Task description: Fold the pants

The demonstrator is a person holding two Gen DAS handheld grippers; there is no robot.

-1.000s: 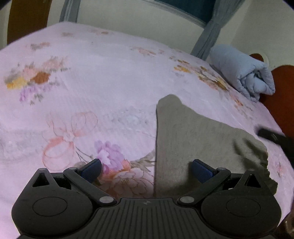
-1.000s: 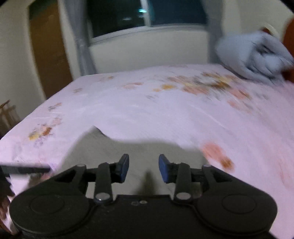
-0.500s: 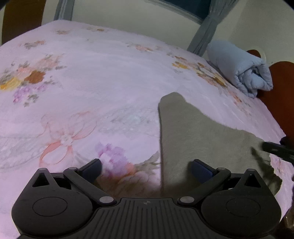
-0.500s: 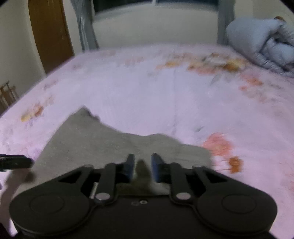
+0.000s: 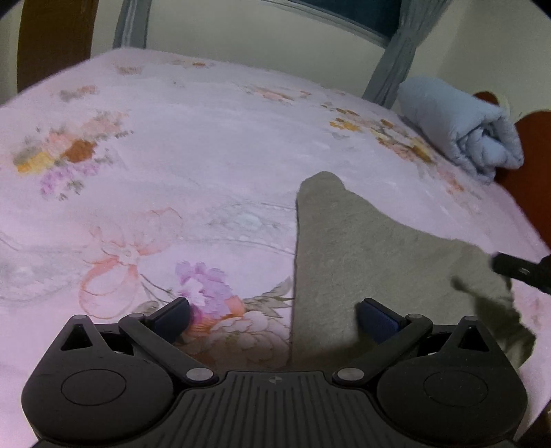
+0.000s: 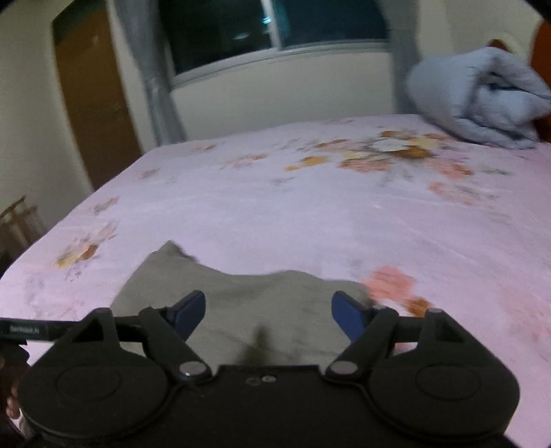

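Note:
The grey-green pants [image 5: 361,262] lie folded flat on the pink floral bed. In the left wrist view my left gripper [image 5: 275,318] is open and empty, low over the pants' near left edge. In the right wrist view the pants [image 6: 255,303] lie under my right gripper [image 6: 268,310], which is open and empty above them. The right gripper's black tip [image 5: 520,272] shows at the pants' right edge in the left wrist view. Part of the left gripper [image 6: 31,330] shows at the left of the right wrist view.
A rolled light-blue quilt [image 5: 461,127] lies at the bed's far right by a red-brown headboard [image 5: 530,179]. The pink floral sheet [image 5: 172,165] spreads wide to the left and beyond. A window [image 6: 275,31], curtains and a wooden door [image 6: 96,103] stand behind the bed.
My right gripper closed on the pants' edge half a second ago, and has now opened wide and lifted back. The left gripper stayed open and barely moved.

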